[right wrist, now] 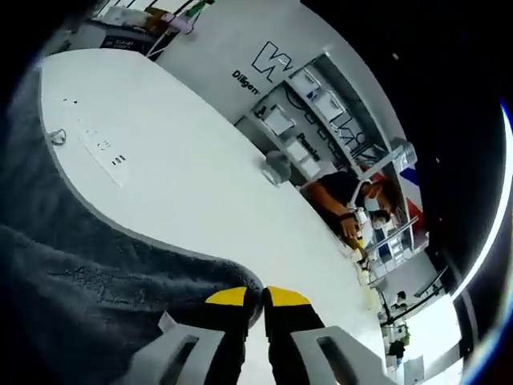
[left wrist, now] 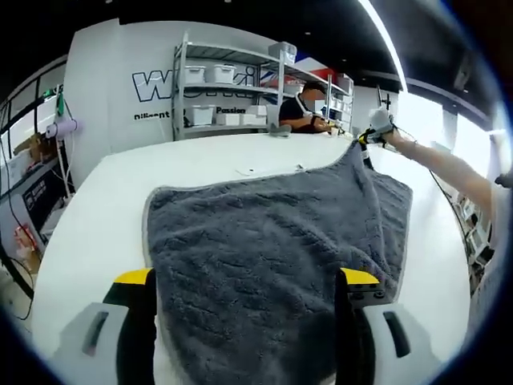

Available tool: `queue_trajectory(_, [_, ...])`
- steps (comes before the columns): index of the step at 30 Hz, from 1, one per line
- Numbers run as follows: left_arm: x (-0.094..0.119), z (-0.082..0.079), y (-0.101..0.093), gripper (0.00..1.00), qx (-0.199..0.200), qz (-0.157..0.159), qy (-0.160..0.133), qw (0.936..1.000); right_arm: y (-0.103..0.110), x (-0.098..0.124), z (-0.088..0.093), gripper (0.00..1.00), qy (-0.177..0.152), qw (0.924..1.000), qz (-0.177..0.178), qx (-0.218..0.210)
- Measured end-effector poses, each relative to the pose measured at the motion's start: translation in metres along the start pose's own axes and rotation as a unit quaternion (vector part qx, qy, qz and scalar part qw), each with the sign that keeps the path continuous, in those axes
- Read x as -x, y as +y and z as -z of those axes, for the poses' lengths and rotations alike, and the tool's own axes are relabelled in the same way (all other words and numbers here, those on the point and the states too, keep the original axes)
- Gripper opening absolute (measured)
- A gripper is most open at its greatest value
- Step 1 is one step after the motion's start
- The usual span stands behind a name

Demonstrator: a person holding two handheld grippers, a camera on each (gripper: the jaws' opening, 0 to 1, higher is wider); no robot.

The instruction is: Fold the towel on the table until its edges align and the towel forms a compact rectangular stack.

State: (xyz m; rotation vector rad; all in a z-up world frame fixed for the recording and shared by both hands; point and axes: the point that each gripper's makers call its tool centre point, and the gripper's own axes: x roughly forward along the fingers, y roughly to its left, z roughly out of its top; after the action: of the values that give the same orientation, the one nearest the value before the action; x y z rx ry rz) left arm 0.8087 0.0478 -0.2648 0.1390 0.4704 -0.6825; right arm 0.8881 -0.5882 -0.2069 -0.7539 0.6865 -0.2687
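In the left gripper view, the grey towel [left wrist: 272, 249] is lying spread across the white desk [left wrist: 96, 208], and its near edge is running between the two yellow-tipped jaws of my left tongs [left wrist: 247, 281]. Those jaws are standing wide apart on either side of the cloth, not pinching it. At the far corner, my right tongs [left wrist: 367, 138] are lifting the towel into a peak above the desk. Behind the desk, a person [left wrist: 303, 112] is sitting in front of a shelf [left wrist: 232, 80] of white bins.

In the right gripper view, my right tongs [right wrist: 261, 309] are clamping the towel [right wrist: 96, 289] corner, their yellow tips nearly touching. The cloth is draping away to the left over the desk [right wrist: 192, 176]. A small strip of labels [right wrist: 100, 148] is lying on the desk beyond the towel's edge.
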Motion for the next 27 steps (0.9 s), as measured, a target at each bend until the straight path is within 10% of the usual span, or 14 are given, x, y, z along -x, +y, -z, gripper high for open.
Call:
queue_trajectory(16, [0.002, -0.006, -0.004, 0.97, 0.001, 0.007, -0.010, 0.9999, -0.003, 0.053, 0.013, 0.52, -0.041, 0.9936, -0.062, -0.085])
queue_trajectory(27, [0.009, -0.011, 0.002, 0.97, 0.008, -0.002, -0.022, 0.9997, 0.083, 0.151, 0.031, 0.90, -0.094, 0.9627, -0.240, -0.082])
